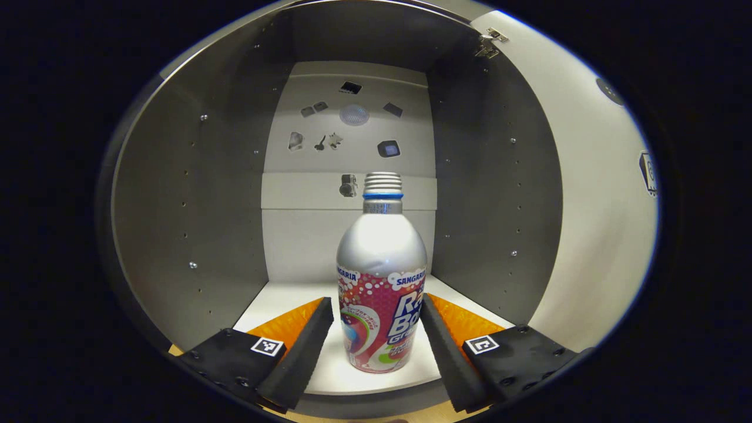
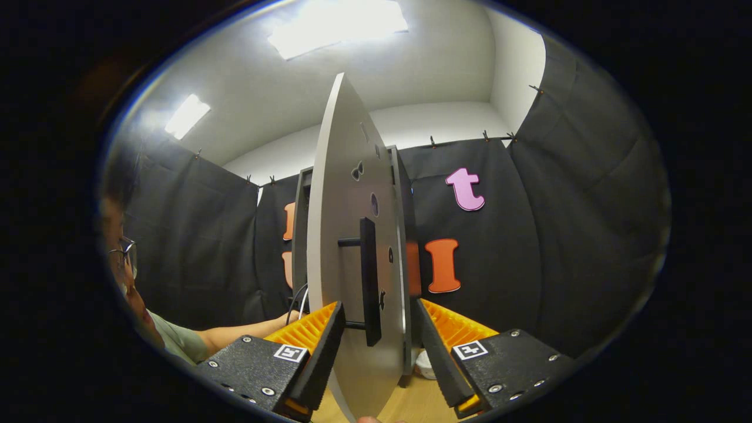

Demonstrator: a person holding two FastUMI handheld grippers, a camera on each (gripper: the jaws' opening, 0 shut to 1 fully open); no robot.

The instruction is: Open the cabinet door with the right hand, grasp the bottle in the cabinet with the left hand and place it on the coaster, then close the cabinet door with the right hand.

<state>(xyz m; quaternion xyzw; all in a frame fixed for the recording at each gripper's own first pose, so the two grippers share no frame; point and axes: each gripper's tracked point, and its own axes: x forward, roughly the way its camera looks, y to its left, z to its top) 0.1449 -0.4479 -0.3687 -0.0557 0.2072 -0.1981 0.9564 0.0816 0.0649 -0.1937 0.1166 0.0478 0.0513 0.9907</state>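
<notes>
Now your left claw (image 1: 376,332) gapes around the bottle (image 1: 382,294) at frame centre, untouched; your right claw (image 2: 376,346) straddles the door (image 2: 352,235), released.

Silver bottle (image 1: 382,282) upright in cabinet (image 1: 194,194), door (image 2: 346,252) open

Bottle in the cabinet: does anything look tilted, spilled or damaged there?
Nothing stands out. The bottle stands upright on the cabinet shelf, cap on, with no spill around it. The left gripper has its fingers open on either side, apparently not pressing it.
</notes>
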